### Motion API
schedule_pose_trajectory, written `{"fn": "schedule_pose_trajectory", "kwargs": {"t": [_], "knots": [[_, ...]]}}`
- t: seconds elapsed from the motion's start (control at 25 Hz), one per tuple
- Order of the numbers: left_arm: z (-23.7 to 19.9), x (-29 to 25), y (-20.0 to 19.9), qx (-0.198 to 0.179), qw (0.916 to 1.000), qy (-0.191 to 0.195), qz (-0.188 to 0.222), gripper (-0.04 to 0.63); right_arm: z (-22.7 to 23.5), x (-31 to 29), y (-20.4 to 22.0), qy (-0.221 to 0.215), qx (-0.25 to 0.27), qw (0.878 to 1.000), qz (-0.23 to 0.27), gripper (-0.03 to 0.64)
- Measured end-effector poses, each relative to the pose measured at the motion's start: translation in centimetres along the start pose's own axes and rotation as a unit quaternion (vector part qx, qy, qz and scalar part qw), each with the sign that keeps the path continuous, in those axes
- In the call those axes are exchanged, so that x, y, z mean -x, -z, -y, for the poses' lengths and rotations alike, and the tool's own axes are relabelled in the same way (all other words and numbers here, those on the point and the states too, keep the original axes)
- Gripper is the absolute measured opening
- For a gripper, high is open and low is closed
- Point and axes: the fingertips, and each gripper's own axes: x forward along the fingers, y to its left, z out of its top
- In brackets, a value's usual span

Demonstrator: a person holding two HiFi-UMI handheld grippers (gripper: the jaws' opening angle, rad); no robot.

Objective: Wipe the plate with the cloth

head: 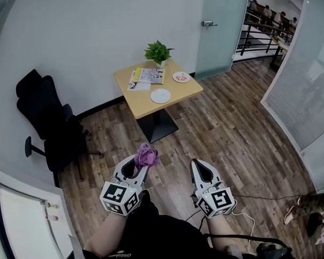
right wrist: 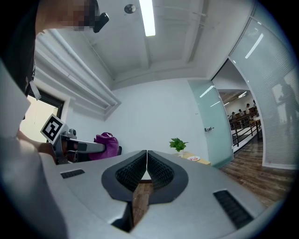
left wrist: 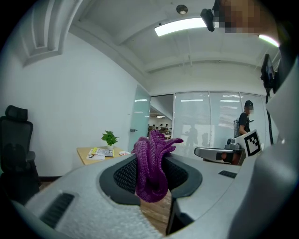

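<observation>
Left gripper [head: 141,166] pinches the purple cloth [head: 146,154], right gripper [head: 195,164] closed empty; loosely bunched, it could slip before reaching the far white plate [head: 160,96].

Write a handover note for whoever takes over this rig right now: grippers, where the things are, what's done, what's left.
Left gripper: fingers shut on the purple cloth, held in the air.
Right gripper: fingers shut, empty.
The table stands across the floor, apart from both grippers. A plain white plate sits near its front edge, a patterned plate farther back.
Done: cloth is in hand.
Left: walk to the table and wipe the plate; no wiping yet.
</observation>
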Motion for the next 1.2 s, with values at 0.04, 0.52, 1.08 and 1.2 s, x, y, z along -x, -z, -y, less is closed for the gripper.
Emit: {"fn": "schedule_pose_trajectory", "kwargs": {"t": [0.04, 0.52, 1.08, 1.2], "knots": [[-0.5, -0.1, 0.2, 0.003, 1.0, -0.002, 0.0, 0.127, 0.0, -0.4, 0.1, -0.001, 0.002, 1.0, -0.002, 0.009], [-7.8, -7.1, 0.0, 0.019, 0.9995, 0.025, 0.0, 0.127, 3.1, -8.2, 0.7, 0.033, 0.018, 0.999, -0.026, 0.009], [-25.9, -17.0, -2.8, 0.029, 0.9981, 0.052, -0.014, 0.127, 4.0, -28.4, 0.4, 0.056, 0.031, 0.997, -0.052, 0.009], [-28.9, -18.9, -2.7, 0.031, 0.9976, 0.059, -0.02, 0.127, 4.3, -31.1, 1.0, 0.065, 0.031, 0.996, -0.06, 0.009]]}}
